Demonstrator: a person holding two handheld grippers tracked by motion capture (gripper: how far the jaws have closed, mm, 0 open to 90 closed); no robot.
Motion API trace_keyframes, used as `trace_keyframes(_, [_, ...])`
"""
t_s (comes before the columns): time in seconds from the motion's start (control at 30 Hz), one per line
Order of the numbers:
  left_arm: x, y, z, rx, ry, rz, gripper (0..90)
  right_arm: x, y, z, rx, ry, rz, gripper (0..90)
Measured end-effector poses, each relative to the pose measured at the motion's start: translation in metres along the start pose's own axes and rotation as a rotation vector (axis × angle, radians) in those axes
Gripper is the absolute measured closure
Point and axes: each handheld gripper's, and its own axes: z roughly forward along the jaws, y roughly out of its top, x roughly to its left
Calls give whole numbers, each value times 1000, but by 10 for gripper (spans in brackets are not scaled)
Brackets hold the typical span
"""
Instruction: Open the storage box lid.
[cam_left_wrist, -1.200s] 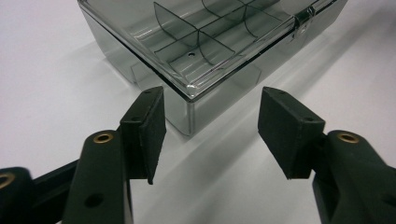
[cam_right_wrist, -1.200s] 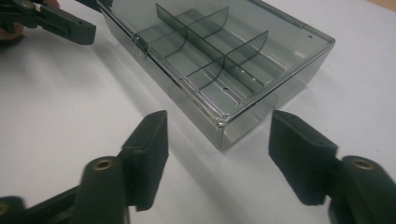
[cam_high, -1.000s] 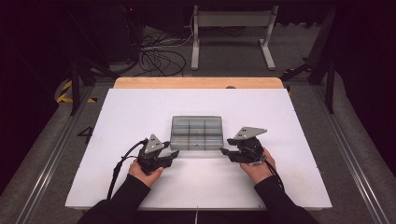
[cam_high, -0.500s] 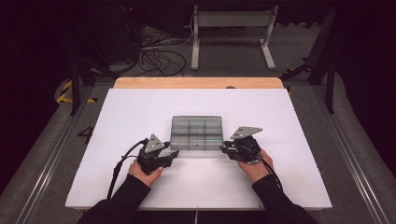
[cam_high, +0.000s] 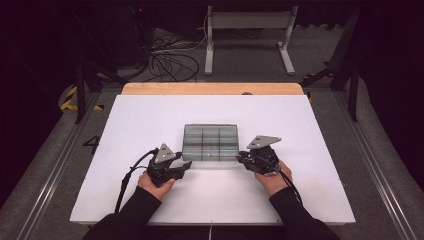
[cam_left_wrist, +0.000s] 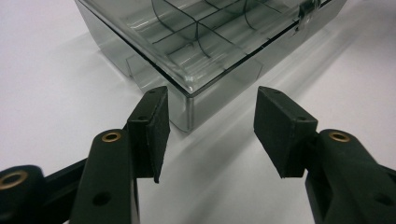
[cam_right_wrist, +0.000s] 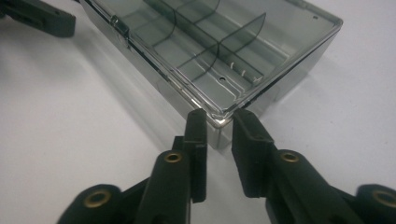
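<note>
**Grippers at the near corners of the clear box**

Jaws of the right gripper (cam_right_wrist: 219, 123) stand close together on both sides of one near corner of the clear compartment box (cam_right_wrist: 224, 51). They have just been closing, and a narrow gap stays between the pads and the corner, so I judge it is not yet a firm pinch. The left gripper (cam_left_wrist: 210, 116) has its jaws spread wide, with the other near corner of the box (cam_left_wrist: 205, 51) in front of them, not touched.

In the high view the box (cam_high: 210, 142) lies at the centre of the white table (cam_high: 150, 115), lid down, with the left gripper (cam_high: 182, 167) at its lower left and the right gripper (cam_high: 242, 159) at its lower right.

The step in hand seems to be taking hold of the box at its front. Next, the right jaws probably need to finish closing on the corner, and the left ones must come forward.

Compared with the earlier high views, both hands keep the same places and the box has not shifted.
</note>
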Motion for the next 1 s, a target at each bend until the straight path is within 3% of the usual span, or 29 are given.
trace_keyframes(0.73, [2,1,-5,-9,-19,-16,475,-1,3,-4,-35,16,8,776])
trace_keyframes(0.83, [9,3,-17,-26,-24,-55,503,-2,5,-6,-46,20,7,776])
trace_keyframes(1.0, [12,8,-26,-25,-30,-55,607,-2,8,-8,-57,21,12,776])
